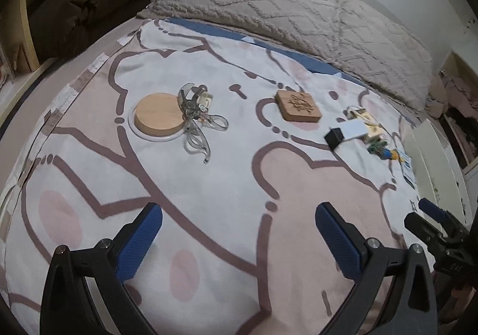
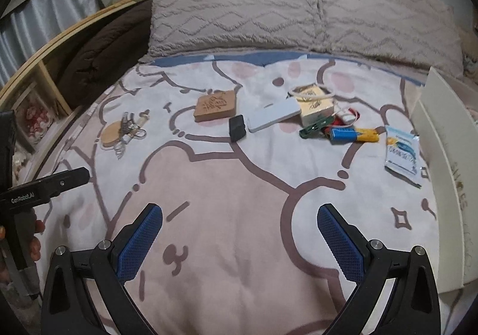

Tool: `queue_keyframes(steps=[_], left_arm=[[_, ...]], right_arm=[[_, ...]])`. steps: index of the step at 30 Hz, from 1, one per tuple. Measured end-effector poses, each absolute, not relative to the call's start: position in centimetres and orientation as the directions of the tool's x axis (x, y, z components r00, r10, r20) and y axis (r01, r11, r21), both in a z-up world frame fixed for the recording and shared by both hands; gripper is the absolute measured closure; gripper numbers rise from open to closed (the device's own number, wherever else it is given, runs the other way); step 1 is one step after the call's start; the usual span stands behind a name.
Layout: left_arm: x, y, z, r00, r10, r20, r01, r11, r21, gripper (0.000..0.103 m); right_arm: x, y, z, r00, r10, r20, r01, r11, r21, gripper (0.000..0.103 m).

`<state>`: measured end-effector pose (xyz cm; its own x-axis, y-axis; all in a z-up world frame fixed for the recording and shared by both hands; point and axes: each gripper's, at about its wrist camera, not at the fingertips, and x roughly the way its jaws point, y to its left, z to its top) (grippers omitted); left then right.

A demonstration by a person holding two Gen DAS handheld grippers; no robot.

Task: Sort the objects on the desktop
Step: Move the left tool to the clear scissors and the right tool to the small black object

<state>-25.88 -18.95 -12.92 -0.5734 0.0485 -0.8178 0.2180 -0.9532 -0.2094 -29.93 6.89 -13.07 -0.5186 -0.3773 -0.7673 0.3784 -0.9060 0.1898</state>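
**Both grippers empty above a blanket of scattered small objects**

The left gripper [image 1: 239, 233] hangs with its blue-padded jaws spread wide and nothing between them. The right gripper [image 2: 239, 233] is the same: jaws released, empty, above the bear-patterned blanket [image 2: 227, 191]. Neither touches any object.

Beyond the jaws, the things to sort lie well ahead. On the left, a round wooden coaster [image 1: 159, 116] lies with clear glasses and keys [image 1: 197, 120] partly on it. Near the middle is a square wooden coaster [image 1: 298, 105] with an engraved design, too small to read. To the right is a cluster: a small black box [image 2: 237, 127], a white power bank [image 2: 273, 116], a pale box [image 2: 316, 106] looped by a white cord, a green clip [image 2: 315, 127], blue and yellow batteries [image 2: 354, 135], and a foil sachet [image 2: 401, 154] whose print is blurred. A white box lid [image 2: 439, 156] stands at the far right edge, its lettering unclear.

Judging from this, sorting looks barely begun; no pick is under way. The next move calls for reaching forward to one item and closing on it.

Readable writing: "GenRobot.AI" on the left gripper's body, seen in the right view.
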Motion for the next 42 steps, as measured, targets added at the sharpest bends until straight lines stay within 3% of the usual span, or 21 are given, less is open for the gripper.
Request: queue_keyframes(steps=[10,17,21,26,28,29,32,38,42], left_arm=[[-29.8,-20.4,-14.1,-0.542,0.103,-0.834,0.228,-0.937,-0.263,0.0],[-31.9,-21.7,-15.0,-0.527,0.074,-0.846,0.255,-0.936,-0.241,0.002],[-32.9,-22.1,-15.9,-0.517,0.059,-0.854,0.264,-0.938,-0.225,0.012],[-33.9,-22.4,-17.1,-0.506,0.055,-0.86,0.287,-0.93,-0.229,0.015],[-34.2,-22.4,-17.4,-0.503,0.045,-0.863,0.295,-0.93,-0.22,0.018],[-34.4,-22.4,-17.6,-0.503,0.029,-0.864,0.299,-0.932,-0.205,0.018],[-34.8,-22.5,-17.8,-0.507,-0.014,-0.862,0.313,-0.935,-0.169,0.018],[-34.9,-22.7,-18.1,-0.521,-0.011,-0.854,0.309,-0.934,-0.176,0.018],[-35.0,-22.4,-18.2,-0.524,-0.022,-0.851,0.302,-0.939,-0.162,0.032]], right_arm=[[-33.6,5.1,-14.9,-0.452,-0.334,-0.827,0.389,-0.908,0.154,0.0],[-36.0,4.1,-16.6,-0.389,-0.339,-0.856,0.372,-0.908,0.191,0.0],[-37.6,4.0,-16.9,-0.379,-0.413,-0.829,0.356,-0.891,0.281,0.0],[-39.4,3.2,-16.9,-0.384,-0.476,-0.791,0.379,-0.863,0.335,0.001],[-40.0,2.8,-16.9,-0.386,-0.488,-0.783,0.397,-0.854,0.337,0.015],[-40.4,2.6,-17.1,-0.384,-0.488,-0.784,0.397,-0.854,0.337,0.027],[-41.4,2.4,-17.6,-0.377,-0.488,-0.787,0.387,-0.855,0.345,0.043],[-42.8,2.0,-18.1,-0.4,-0.463,-0.791,0.375,-0.87,0.319,0.044],[-43.6,1.5,-18.5,-0.408,-0.435,-0.803,0.378,-0.881,0.286,0.044]])
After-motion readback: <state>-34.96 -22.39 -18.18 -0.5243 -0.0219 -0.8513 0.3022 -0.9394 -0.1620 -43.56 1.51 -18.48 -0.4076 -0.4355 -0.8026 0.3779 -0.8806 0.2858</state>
